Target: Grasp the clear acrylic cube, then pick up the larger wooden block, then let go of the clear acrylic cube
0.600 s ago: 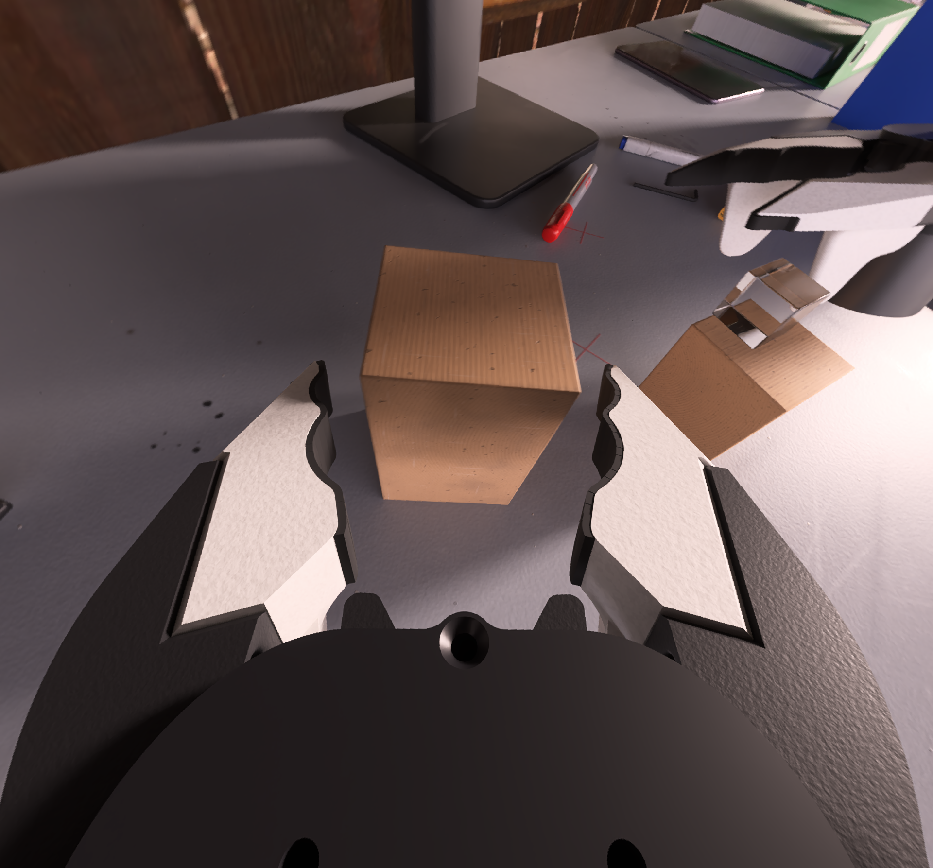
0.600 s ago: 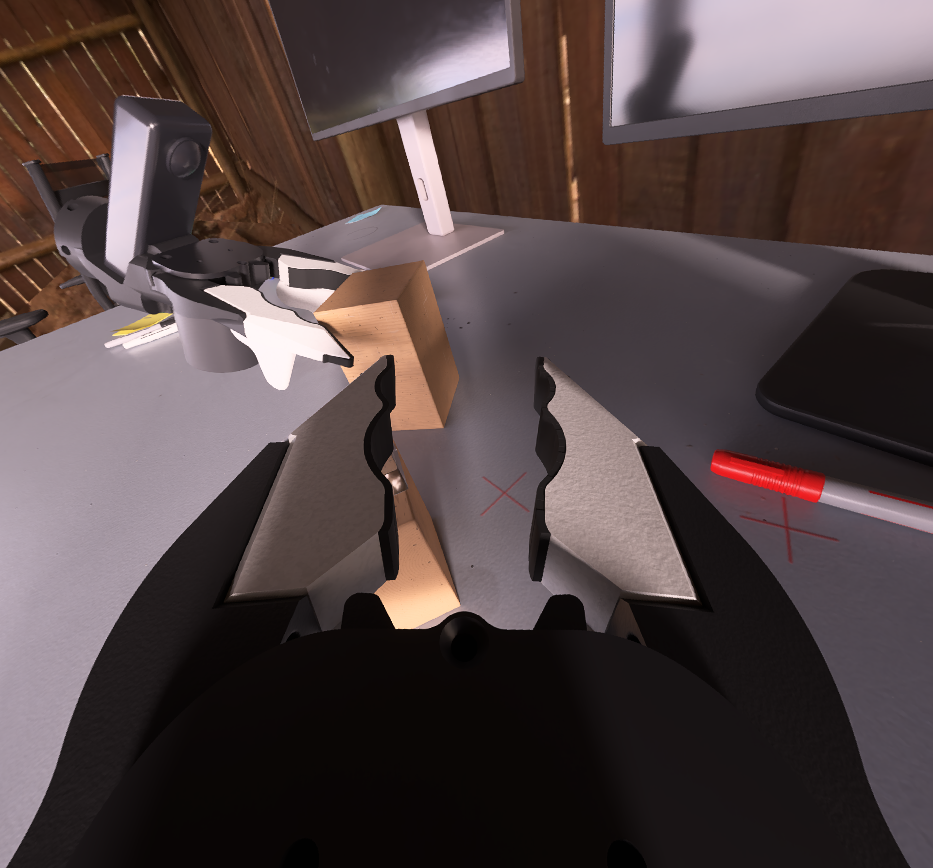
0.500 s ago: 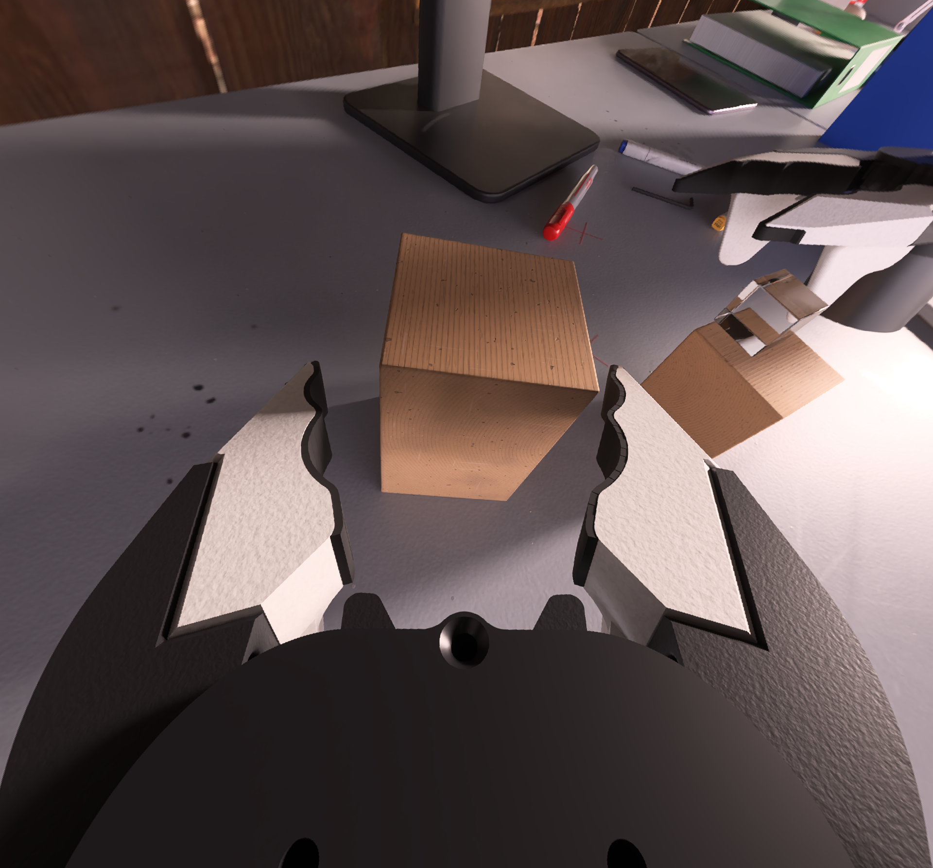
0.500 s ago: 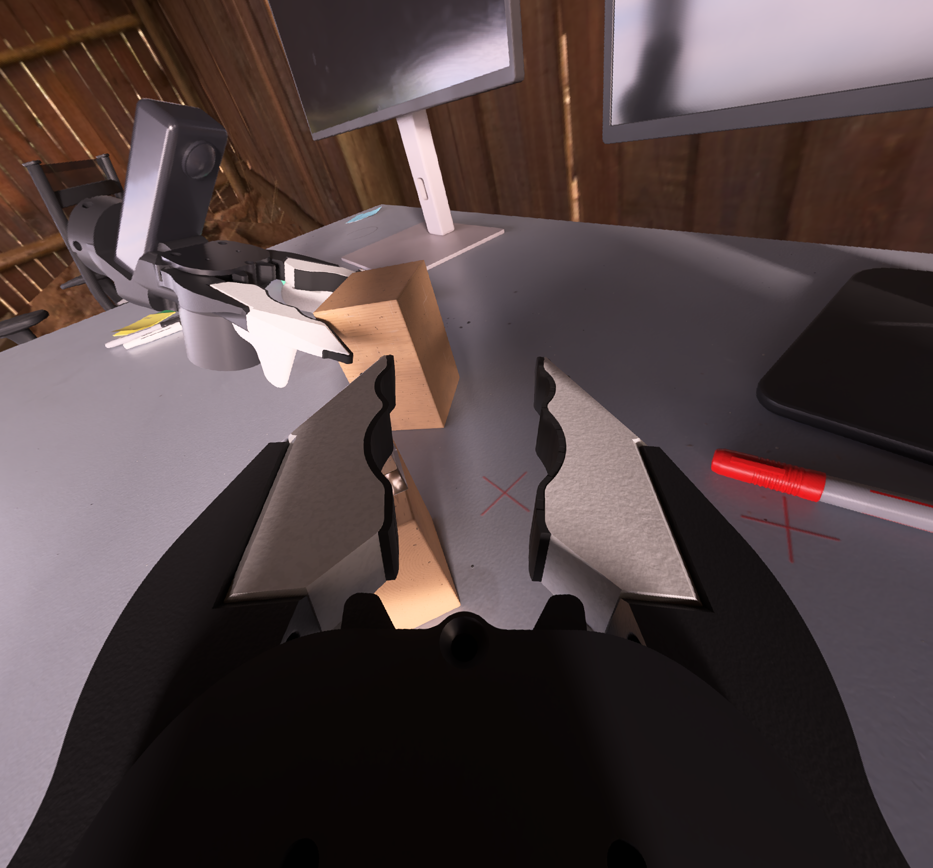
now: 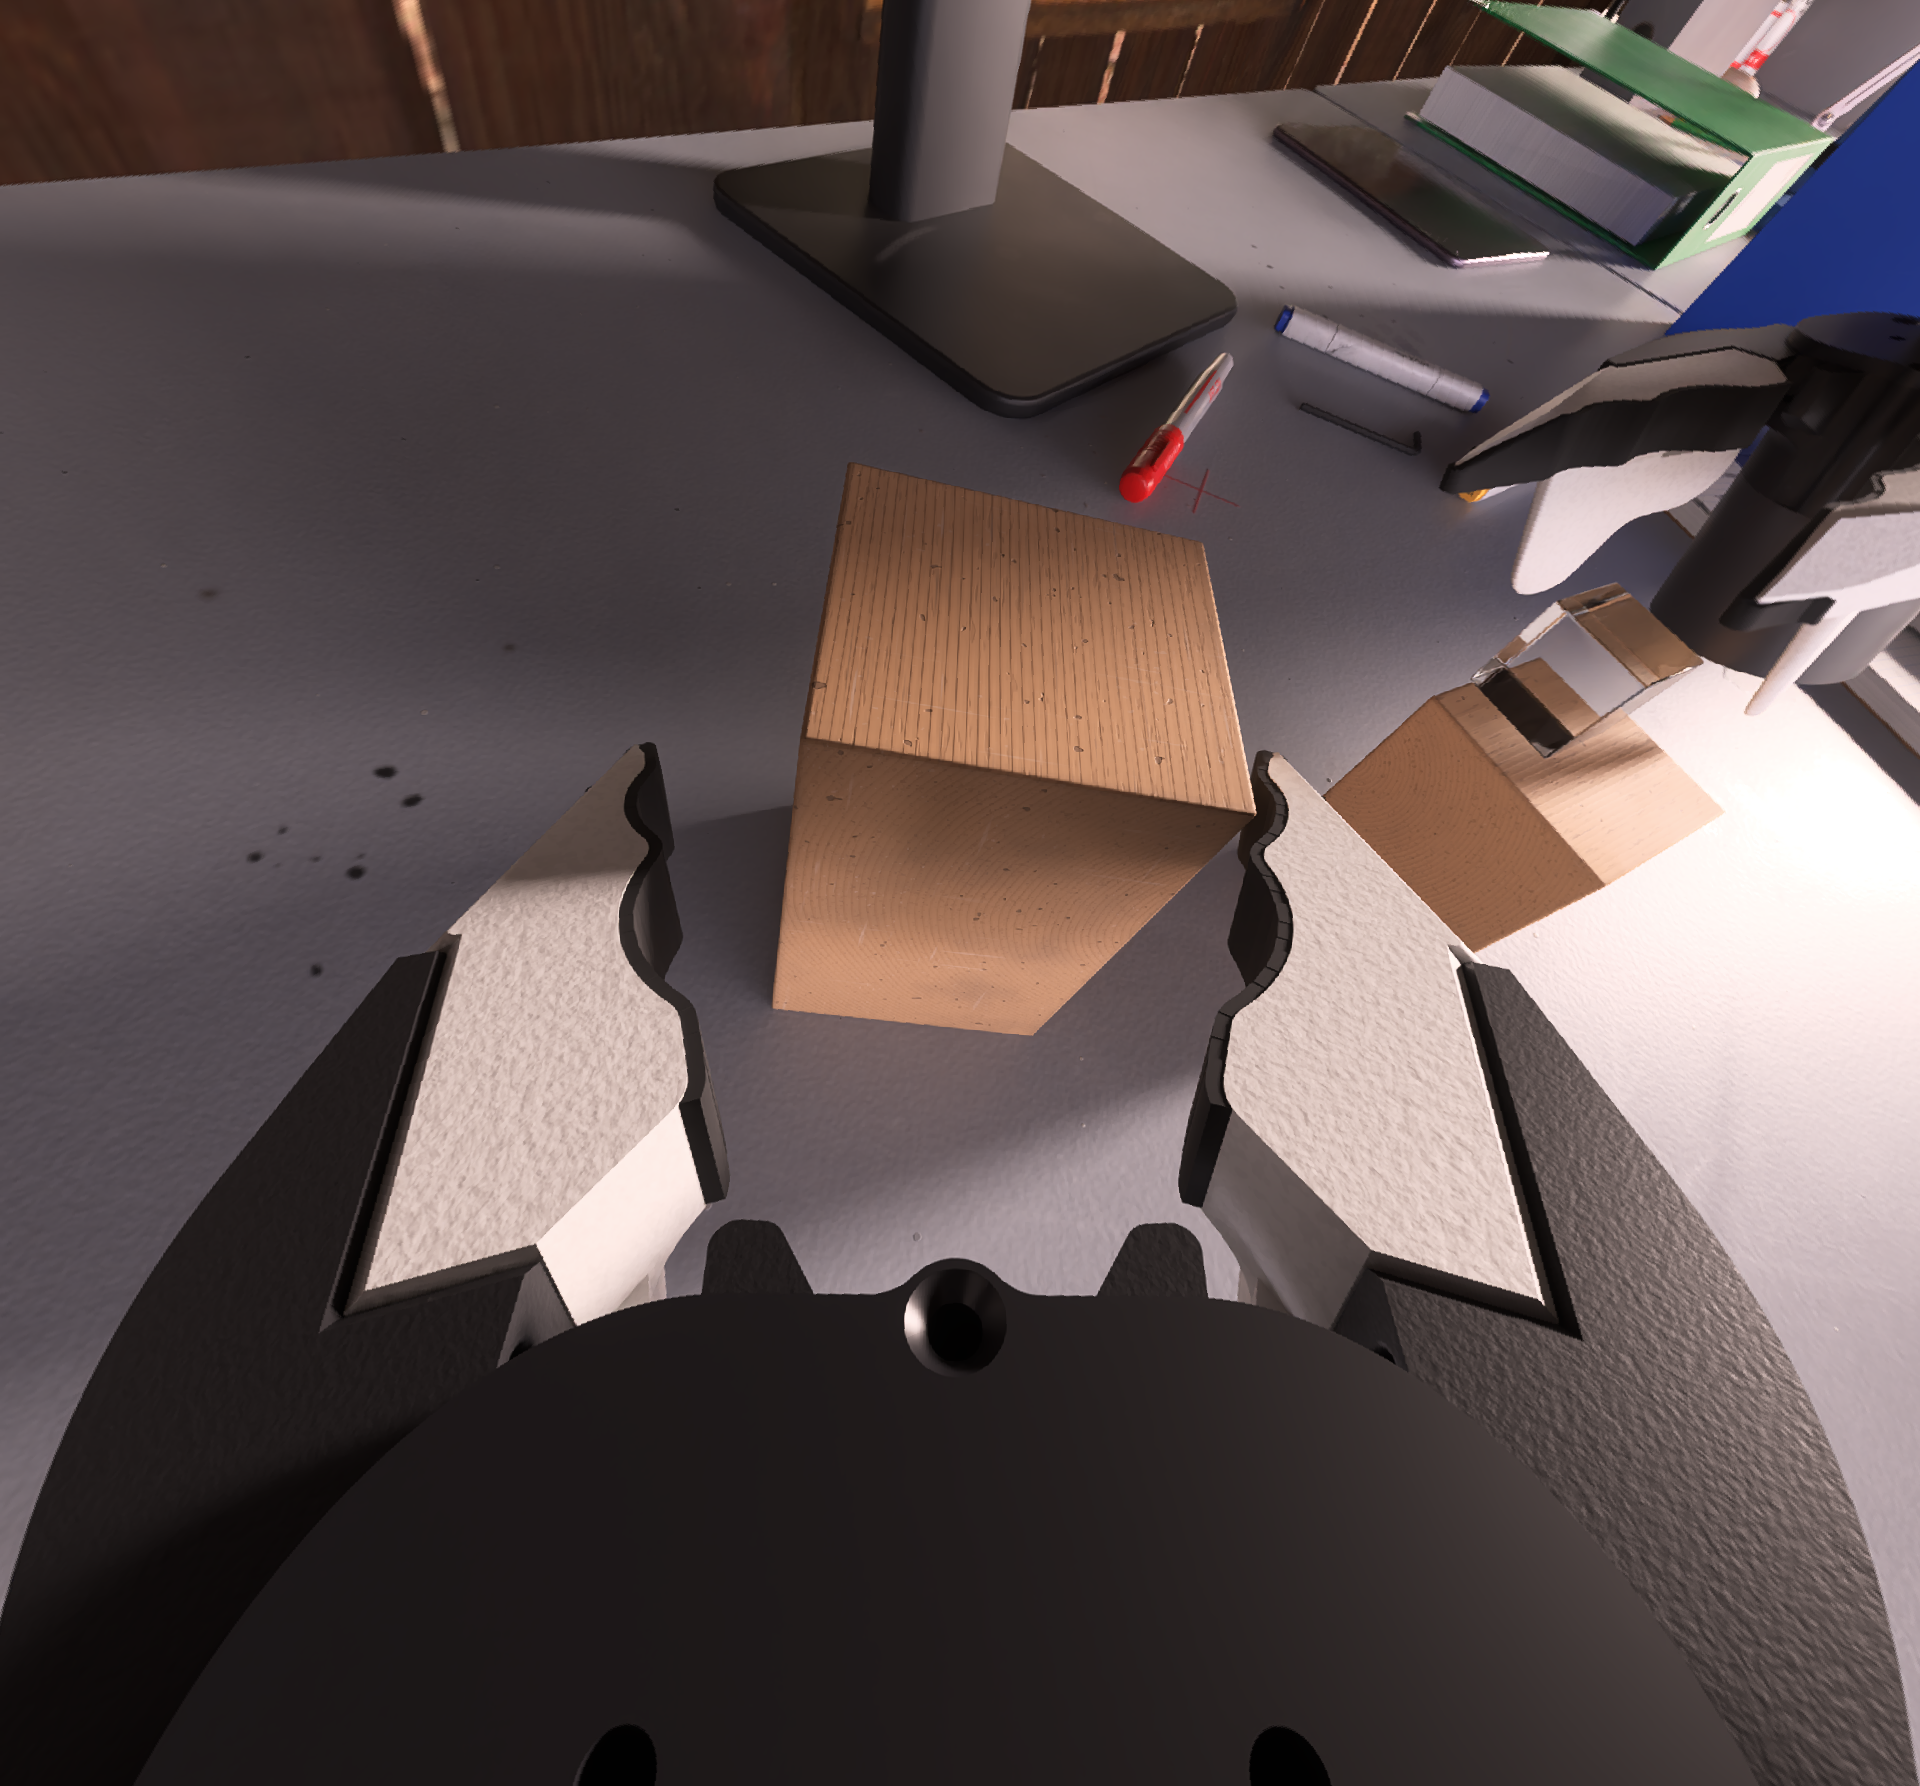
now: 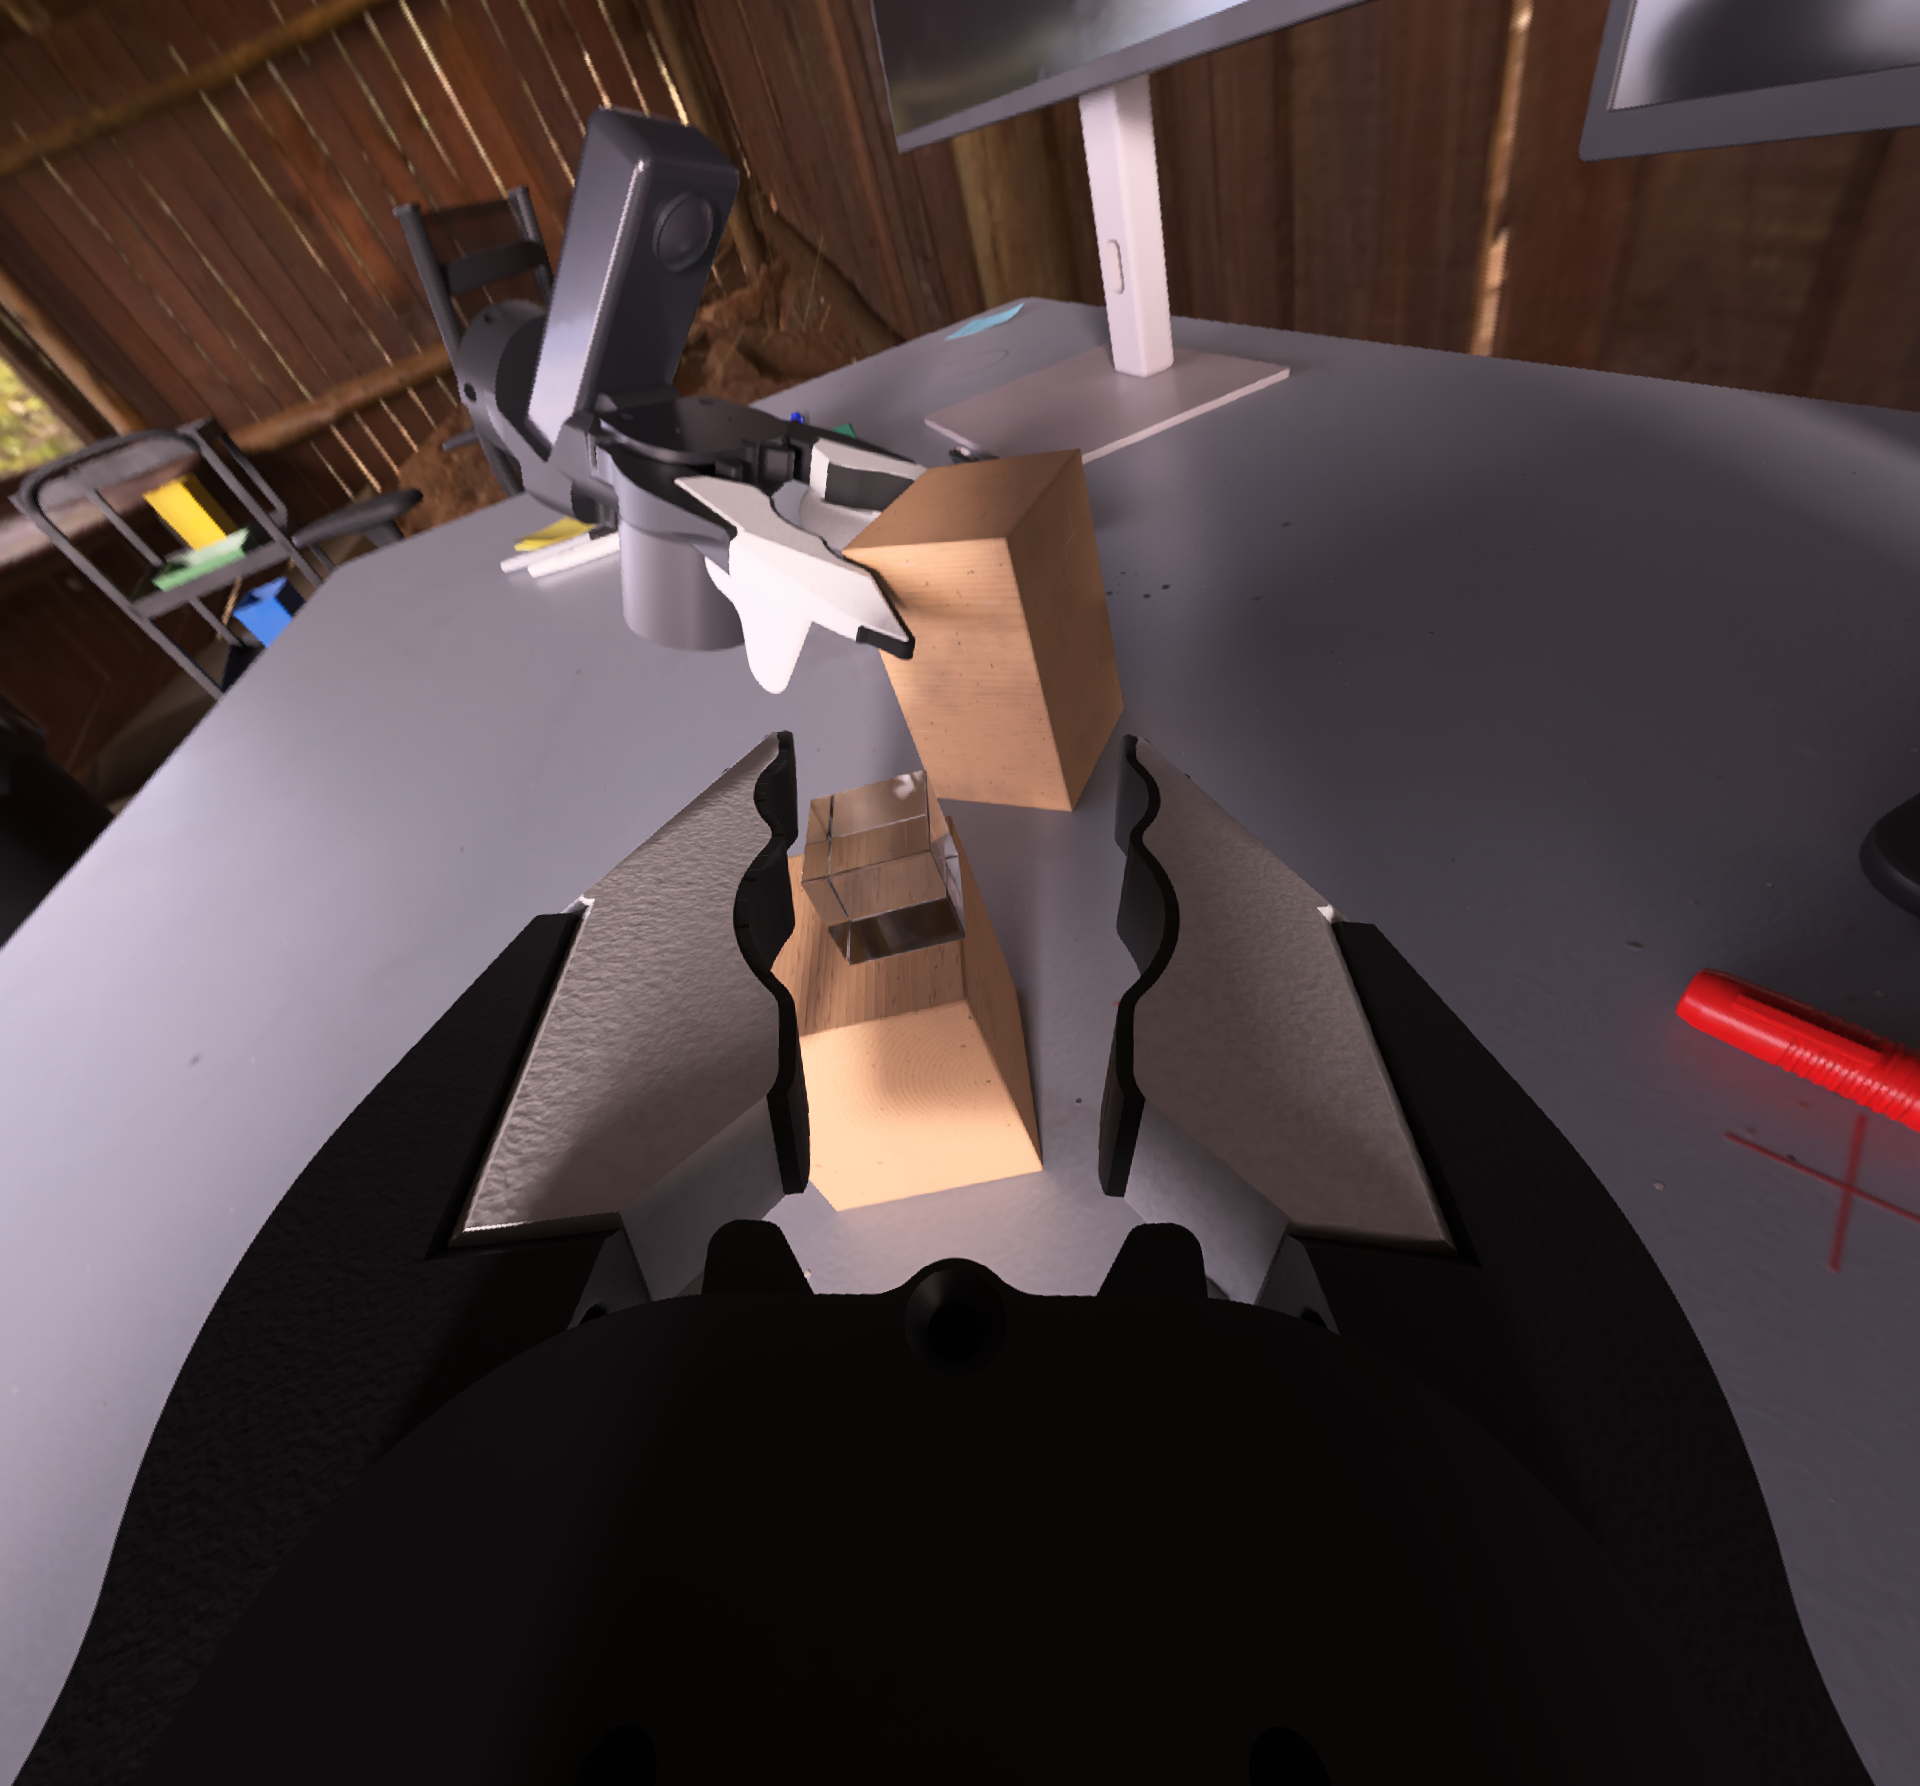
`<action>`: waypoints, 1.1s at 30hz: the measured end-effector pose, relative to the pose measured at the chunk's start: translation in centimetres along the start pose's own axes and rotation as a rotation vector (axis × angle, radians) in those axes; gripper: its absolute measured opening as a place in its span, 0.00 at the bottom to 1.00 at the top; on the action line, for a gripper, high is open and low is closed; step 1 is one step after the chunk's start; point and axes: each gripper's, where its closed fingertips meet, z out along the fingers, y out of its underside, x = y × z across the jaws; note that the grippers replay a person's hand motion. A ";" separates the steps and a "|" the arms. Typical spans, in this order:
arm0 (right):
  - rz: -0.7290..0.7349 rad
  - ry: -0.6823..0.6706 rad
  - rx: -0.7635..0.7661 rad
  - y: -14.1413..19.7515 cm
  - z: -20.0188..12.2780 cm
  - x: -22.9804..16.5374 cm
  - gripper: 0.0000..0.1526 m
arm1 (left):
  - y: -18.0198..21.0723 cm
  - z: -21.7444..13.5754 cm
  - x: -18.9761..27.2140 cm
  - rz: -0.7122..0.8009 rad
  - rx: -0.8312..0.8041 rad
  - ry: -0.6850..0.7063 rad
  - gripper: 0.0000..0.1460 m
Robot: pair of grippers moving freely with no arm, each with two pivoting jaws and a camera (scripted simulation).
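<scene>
The larger wooden block [image 5: 1018,728] stands upright on the grey desk, just ahead of my open left gripper [image 5: 951,770]; its near edge lies between the fingertips and nothing is held. To its right, the clear acrylic cube [image 5: 1579,666] rests on a smaller wooden block [image 5: 1496,822]. In the right wrist view, the cube [image 6: 883,863] sits on that smaller block [image 6: 914,1092] between the fingers of my open right gripper [image 6: 956,749], close to the left finger. The larger block [image 6: 997,635] stands beyond, with the left gripper [image 6: 821,583] at it.
A dark monitor stand [image 5: 977,282] is behind the larger block. A red marker [image 5: 1174,432] and a blue-capped marker [image 5: 1382,370] lie near it. A green box [image 5: 1621,147] and a phone [image 5: 1403,188] are far right. A white monitor stand [image 6: 1122,386] stands at the back.
My left gripper has moved forward, so the larger block now reaches between its fingertips. My right gripper has shifted, and the clear cube now shows between its fingers instead of behind the left one.
</scene>
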 end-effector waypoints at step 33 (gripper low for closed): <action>-0.139 -0.135 -0.180 3.3 1.3 -3.3 0.20 | -0.2 -0.1 0.6 0.004 0.003 0.019 0.58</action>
